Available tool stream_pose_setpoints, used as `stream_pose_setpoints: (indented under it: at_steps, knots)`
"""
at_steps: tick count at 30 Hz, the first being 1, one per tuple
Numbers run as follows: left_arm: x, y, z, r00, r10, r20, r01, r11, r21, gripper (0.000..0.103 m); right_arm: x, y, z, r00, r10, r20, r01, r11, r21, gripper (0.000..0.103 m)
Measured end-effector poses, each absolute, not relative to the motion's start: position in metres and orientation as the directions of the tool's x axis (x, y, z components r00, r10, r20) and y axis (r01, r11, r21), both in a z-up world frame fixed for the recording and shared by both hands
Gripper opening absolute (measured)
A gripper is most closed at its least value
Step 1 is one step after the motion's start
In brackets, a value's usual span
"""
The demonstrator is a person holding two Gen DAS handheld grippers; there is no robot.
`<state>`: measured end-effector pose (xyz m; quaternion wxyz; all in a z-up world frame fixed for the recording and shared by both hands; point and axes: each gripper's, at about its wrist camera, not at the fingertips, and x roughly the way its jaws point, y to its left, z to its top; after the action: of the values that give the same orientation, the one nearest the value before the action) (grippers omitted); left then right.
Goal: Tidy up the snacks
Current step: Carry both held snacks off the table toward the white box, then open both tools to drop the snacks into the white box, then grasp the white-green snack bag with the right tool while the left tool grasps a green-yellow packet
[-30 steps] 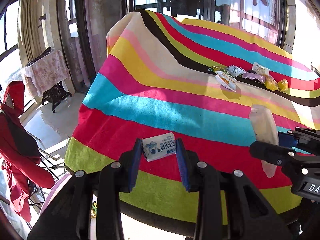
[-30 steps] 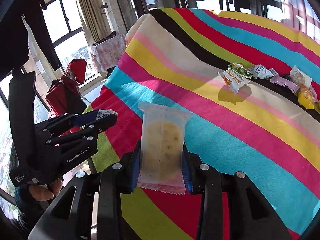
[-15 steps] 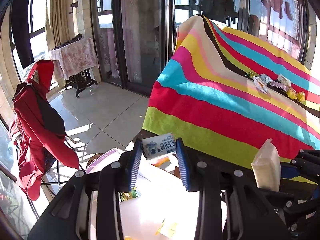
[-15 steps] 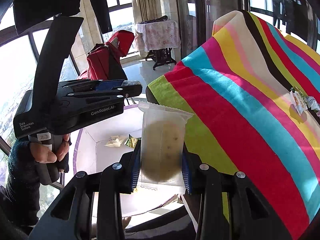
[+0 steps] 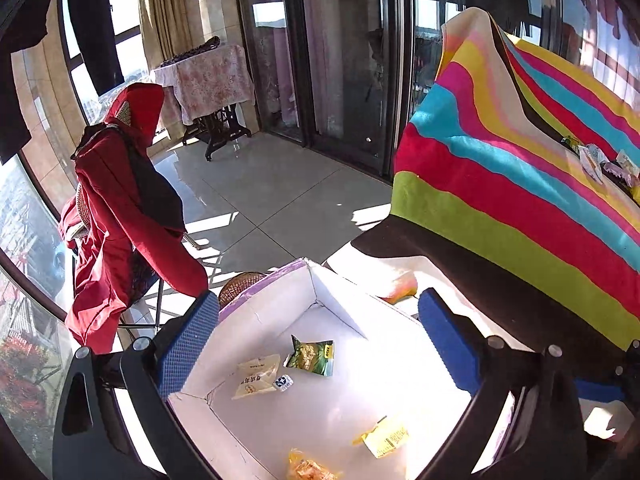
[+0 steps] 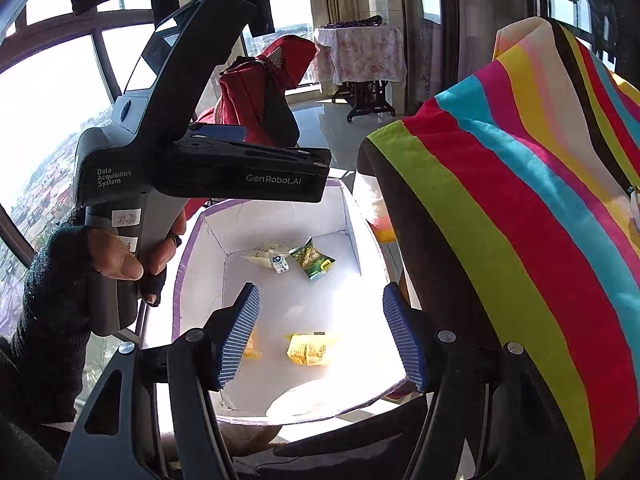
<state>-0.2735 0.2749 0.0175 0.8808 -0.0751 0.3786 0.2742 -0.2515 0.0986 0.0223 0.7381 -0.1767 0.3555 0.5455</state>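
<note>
White box [image 5: 256,312], purple rim, open top, low beside table edge; inside on floor of box: green packet [image 5: 313,357] toward far corner, cream packet [image 5: 255,376] just beside it, small white-and-blue sachet [image 5: 283,381] touching cream packet, yellow packet [image 5: 385,437] nearer, orange packet [image 5: 310,470] at bottom edge, partly cut off. Same lot from right wrist view: box [image 6: 352,216], green packet [image 6: 314,260], cream packet [image 6: 262,254], sachet [image 6: 279,262], yellow packet [image 6: 310,348]; pale round item [image 6: 304,402] at near wall, washed out by glare, kind unclear. Left gripper [image 5: 320,344] above box, jaws wide, blue pads bare, nothing held. Right gripper [image 6: 322,336] likewise above box, jaws wide, nothing between pads. Left gripper body [image 6: 192,160] seen side-on from right wrist view, black, gripped by gloved hand [image 6: 116,256]. Striped cloth [image 5: 520,184] over table to right, draped at edge; small cluster of snacks [image 5: 600,160] on far part, well apart from box. Red jacket [image 5: 120,208] hung on chair at left. Side table [image 5: 208,76] with floral cover by window. Tiled floor [image 5: 280,184], sunlit.
</note>
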Motion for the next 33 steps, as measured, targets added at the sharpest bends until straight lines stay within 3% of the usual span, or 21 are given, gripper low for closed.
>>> stream_pose_setpoints:
  at_steps: [3, 7, 14, 22, 27, 31, 33]
  knots:
    - [-0.251, 0.255, 0.032, 0.615, 0.394, -0.683, -0.485, 0.872, 0.066, 0.101, -0.228, 0.066, 0.042, 0.223, 0.703, -0.676, -0.896, 0.421, 0.142, 0.065]
    - [-0.21, 0.212, 0.041, 0.668, 0.329, -0.667, -0.371, 0.925, 0.085, 0.101, -0.198, 0.011, 0.068, 0.357, 0.7, -0.618, -0.827, 0.545, 0.139, 0.075]
    - [-0.112, 0.133, 0.035, 0.698, 0.043, -0.715, -0.078, 0.997, -0.016, 0.101, -0.133, -0.077, 0.075, 0.605, 0.536, -0.589, -0.628, 0.776, 0.061, 0.084]
    - [0.009, 0.068, 0.014, 0.624, 0.0, -0.781, 0.028, 0.999, 0.022, 0.101, -0.086, -0.157, 0.054, 0.641, 0.468, -0.608, -0.431, 0.875, 0.219, 0.086]
    - [0.017, 0.085, 0.01, 0.632, -0.05, -0.773, -0.062, 0.991, -0.114, 0.101, -0.069, -0.145, 0.061, 0.589, 0.485, -0.646, -0.496, 0.848, 0.185, 0.087]
    - [-0.017, 0.138, 0.019, 0.78, -0.12, -0.614, -0.178, 0.898, -0.402, 0.101, -0.021, -0.104, 0.064, 0.512, 0.508, -0.692, -0.618, 0.778, 0.114, 0.087]
    - [-0.024, 0.161, 0.015, 0.799, -0.114, -0.59, -0.248, 0.832, -0.496, 0.101, 0.01, -0.079, 0.057, 0.428, 0.532, -0.73, -0.67, 0.729, 0.138, 0.087]
